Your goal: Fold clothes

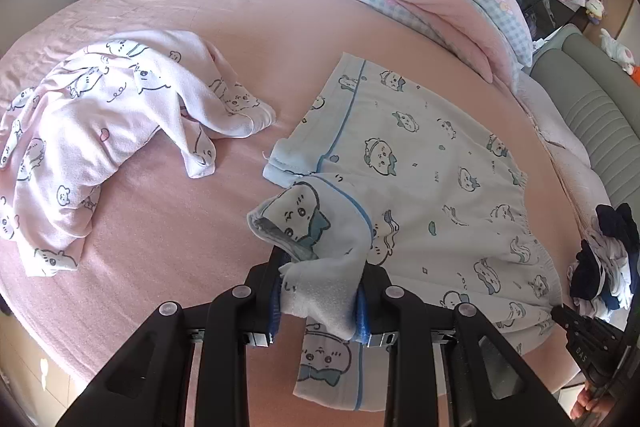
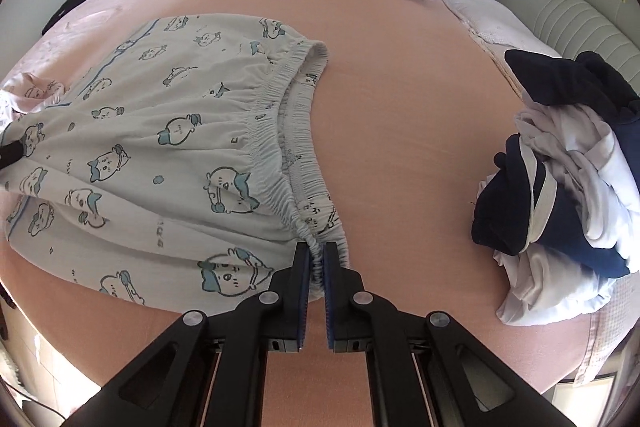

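Pink sheet covers the wide bed [image 2: 400, 99], and on it lie the pale blue pyjama trousers with cartoon animal print [image 1: 420, 163], spread flat near the bed's near edge. Their gathered elastic waistband [image 2: 288, 131] points toward the right side of the bed.

Left gripper [image 1: 320, 291] is pinching a bunch of the trouser leg hem between its blue pads, with the cloth raised above the sheet. Right gripper [image 2: 316, 263] is pressed together on the near end of the waistband, close to the bed's near edge.

I judge the step in hand is to carry the near side over the far side, so that one leg lies on the other. To do it well, both grippers should rise together and move at the same pace, keeping the cloth lightly tight between them, so no crease forms. Edges should meet before release.

A crumpled pink printed garment [image 1: 100, 115] waits toward the left edge, and a navy and white clothes heap [image 2: 568, 163] at the right edge.
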`<control>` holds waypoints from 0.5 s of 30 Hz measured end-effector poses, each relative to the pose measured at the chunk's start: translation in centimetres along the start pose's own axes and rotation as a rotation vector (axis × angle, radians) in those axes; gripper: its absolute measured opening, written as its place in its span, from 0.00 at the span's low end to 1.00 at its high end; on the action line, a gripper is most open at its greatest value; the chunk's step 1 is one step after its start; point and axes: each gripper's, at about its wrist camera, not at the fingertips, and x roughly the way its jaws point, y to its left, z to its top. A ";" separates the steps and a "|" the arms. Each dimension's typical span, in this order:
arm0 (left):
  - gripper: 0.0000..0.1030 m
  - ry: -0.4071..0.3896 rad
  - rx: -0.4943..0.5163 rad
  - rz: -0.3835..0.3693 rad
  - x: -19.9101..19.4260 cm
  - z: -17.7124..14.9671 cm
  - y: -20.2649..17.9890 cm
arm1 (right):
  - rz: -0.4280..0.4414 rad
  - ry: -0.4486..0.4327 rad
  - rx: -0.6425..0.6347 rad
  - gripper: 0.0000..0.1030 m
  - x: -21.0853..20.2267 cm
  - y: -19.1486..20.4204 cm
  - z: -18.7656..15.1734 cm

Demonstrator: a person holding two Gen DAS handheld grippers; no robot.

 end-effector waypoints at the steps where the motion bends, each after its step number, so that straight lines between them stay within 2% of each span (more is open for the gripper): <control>1: 0.25 0.019 -0.016 -0.009 0.5 0.2 0.4 | -0.008 0.004 -0.006 0.03 0.0 0.0 -0.2; 4: 0.27 0.071 -0.090 -0.062 1.3 0.7 1.5 | -0.016 0.010 -0.016 0.03 0.6 -0.4 -0.3; 5: 0.34 0.082 -0.100 -0.058 1.2 0.8 1.7 | -0.011 0.011 -0.010 0.03 0.7 -0.6 -0.2; 6: 0.49 0.088 -0.099 -0.038 1.1 0.7 1.8 | -0.006 0.015 -0.003 0.03 0.8 -0.8 0.1; 8: 0.72 0.075 -0.066 0.024 0.5 0.6 1.7 | 0.001 0.021 0.009 0.03 1.0 -0.9 0.4; 10: 0.73 0.043 -0.035 0.045 -0.5 0.2 1.5 | 0.006 0.027 0.017 0.03 1.2 -1.1 0.7; 15: 0.77 0.067 -0.048 -0.024 -1.6 -1.1 1.6 | -0.001 0.020 0.012 0.04 1.7 -1.1 1.1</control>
